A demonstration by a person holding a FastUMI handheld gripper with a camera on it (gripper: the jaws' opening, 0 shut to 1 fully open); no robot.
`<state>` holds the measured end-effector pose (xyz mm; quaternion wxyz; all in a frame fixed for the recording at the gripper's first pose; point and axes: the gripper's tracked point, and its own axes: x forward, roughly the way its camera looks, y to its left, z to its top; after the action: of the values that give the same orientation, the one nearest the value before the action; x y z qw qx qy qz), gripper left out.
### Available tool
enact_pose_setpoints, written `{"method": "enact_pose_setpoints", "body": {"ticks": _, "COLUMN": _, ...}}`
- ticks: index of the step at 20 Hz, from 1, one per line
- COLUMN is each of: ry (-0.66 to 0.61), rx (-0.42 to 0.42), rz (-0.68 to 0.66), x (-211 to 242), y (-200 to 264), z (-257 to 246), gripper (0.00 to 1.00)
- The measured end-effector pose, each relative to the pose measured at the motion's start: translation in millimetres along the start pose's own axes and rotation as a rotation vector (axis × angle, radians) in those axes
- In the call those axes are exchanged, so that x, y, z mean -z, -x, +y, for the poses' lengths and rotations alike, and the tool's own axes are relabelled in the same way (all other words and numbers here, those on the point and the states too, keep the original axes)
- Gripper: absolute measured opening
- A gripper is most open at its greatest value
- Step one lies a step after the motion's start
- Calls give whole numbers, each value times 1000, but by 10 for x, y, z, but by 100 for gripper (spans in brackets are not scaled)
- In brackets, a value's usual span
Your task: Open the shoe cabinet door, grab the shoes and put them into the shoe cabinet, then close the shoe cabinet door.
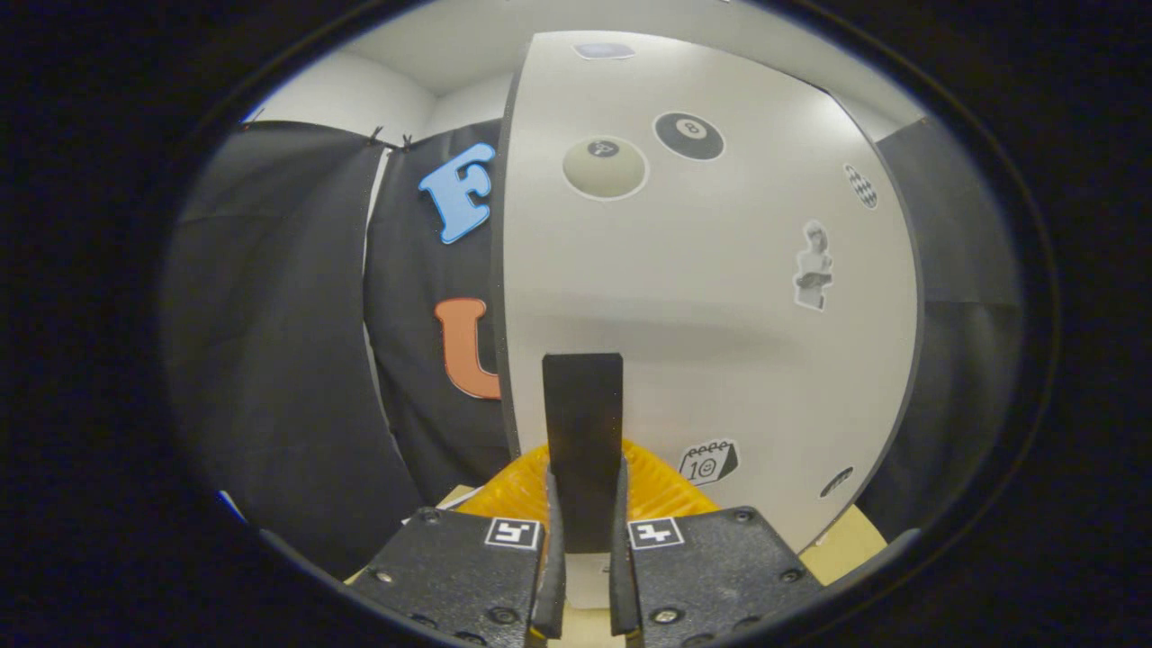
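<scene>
In my gripper view the shoe cabinet door [711, 297] is a smooth, flat white panel dotted with stickers, at twelve o'clock beyond my gripper [583, 576]; its fingers are nearly together, clamping the door's slim black rectangular handle [582, 441]

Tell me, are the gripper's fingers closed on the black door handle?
Yes, both fingers of the gripper press against the sides of the black handle on the white cabinet door.

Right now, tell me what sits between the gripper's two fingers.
The door's black handle stands upright between the gripper's fingers, which close on it, seen in the gripper view.
</scene>
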<state>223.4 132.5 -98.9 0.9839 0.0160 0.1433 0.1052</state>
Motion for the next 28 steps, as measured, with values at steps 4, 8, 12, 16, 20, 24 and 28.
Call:
{"method": "enact_pose_setpoints", "body": {"ticks": 4, "ry": -2, "rx": -73, "rz": 17, "x": 66, "y": 310, "z": -69, "gripper": 21}}
{"method": "enact_pose_setpoints", "body": {"ticks": 8, "ry": 20, "rx": -132, "rz": 13, "x": 64, "y": 606, "z": -104, "gripper": 21}}
{"method": "enact_pose_setpoints", "body": {"ticks": 12, "ry": 13, "rx": -202, "rz": 22, "x": 81, "y": 1028, "z": -303, "gripper": 21}}
{"method": "enact_pose_setpoints", "body": {"ticks": 16, "ry": 14, "rx": -244, "rz": 35, "x": 128, "y": 1291, "z": -589, "gripper": 20}}
{"method": "enact_pose_setpoints", "body": {"ticks": 20, "ry": 20, "rx": -253, "rz": 38, "x": 153, "y": 1525, "z": -766, "gripper": 20}}
{"method": "enact_pose_setpoints", "body": {"ticks": 24, "ry": 5, "rx": -242, "rz": 41, "x": 151, "y": 1729, "z": -1070, "gripper": 20}}
{"method": "enact_pose_setpoints", "body": {"ticks": 28, "ry": 7, "rx": -181, "rz": 25, "x": 160, "y": 1990, "z": -1385, "gripper": 20}}
